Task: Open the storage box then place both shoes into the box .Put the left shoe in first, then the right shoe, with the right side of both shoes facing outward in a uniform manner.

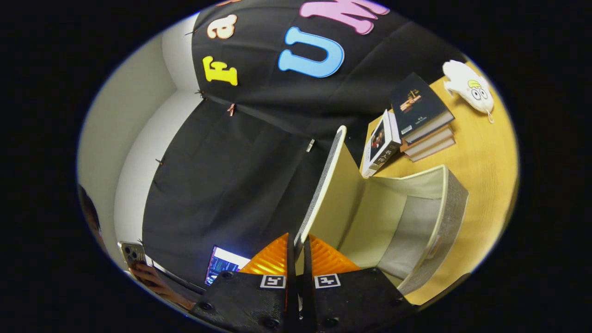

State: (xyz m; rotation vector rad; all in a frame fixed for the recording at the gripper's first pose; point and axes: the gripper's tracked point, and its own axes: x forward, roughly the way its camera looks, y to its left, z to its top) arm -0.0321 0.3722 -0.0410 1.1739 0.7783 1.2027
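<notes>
My gripper [298,243] is shut on the edge of the storage box's lid [326,185], its two orange fingers [273,259] pressed on either side of the thin panel. The lid stands raised, swung up and away from the box, its pale inner face turned toward the opening. The storage box [455,203] is grey fabric outside with a cream rim and a light lining, and it stands open on the wooden table just beyond and to one side of the fingers. Its inside looks empty. The view is strongly rolled.
A stack of books [423,120] sits on the wooden table [485,157] beyond the box, with another book [381,143] leaning against it. A white plush toy [469,88] lies farther back. A person's hand with a phone [134,256] and a lit screen [222,263] are near the fingers.
</notes>
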